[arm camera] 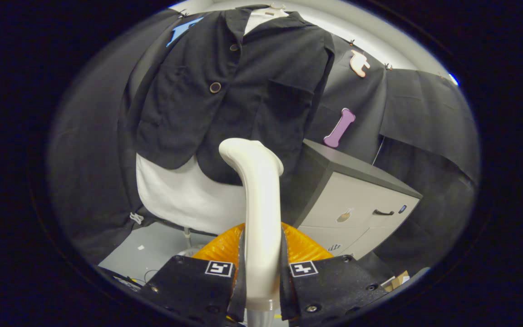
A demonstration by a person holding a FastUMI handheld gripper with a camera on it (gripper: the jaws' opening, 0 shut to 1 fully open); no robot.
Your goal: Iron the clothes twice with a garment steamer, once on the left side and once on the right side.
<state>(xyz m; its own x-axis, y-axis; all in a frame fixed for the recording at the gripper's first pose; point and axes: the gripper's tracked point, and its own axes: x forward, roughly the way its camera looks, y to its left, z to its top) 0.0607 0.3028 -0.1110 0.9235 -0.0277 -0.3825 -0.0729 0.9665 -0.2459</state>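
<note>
Centrally, gripper [262, 272] clamped on garment steamer [259, 204]: both fingers pressed against opposite sides of the pale handle, spread only to the handle's width. Handle held upright between the fingers, rising ahead of them and curving at the top into the head, turned toward the clothes. Head placed near the lower hem of the black jacket [234, 91]; contact with the fabric impossible to confirm. Jacket hung straight ahead beyond the steamer, buttoned, worn over a white garment [184, 195] exposed below the hem and at the collar. Orange ribbed part [304, 247] seen just behind the handle, at finger level. Grey cabinet [357, 204] with dark top stood to the right of the clothes, slightly beyond the fingers. Grey floor [152, 247] seen below the white garment, left of the steamer.
</note>
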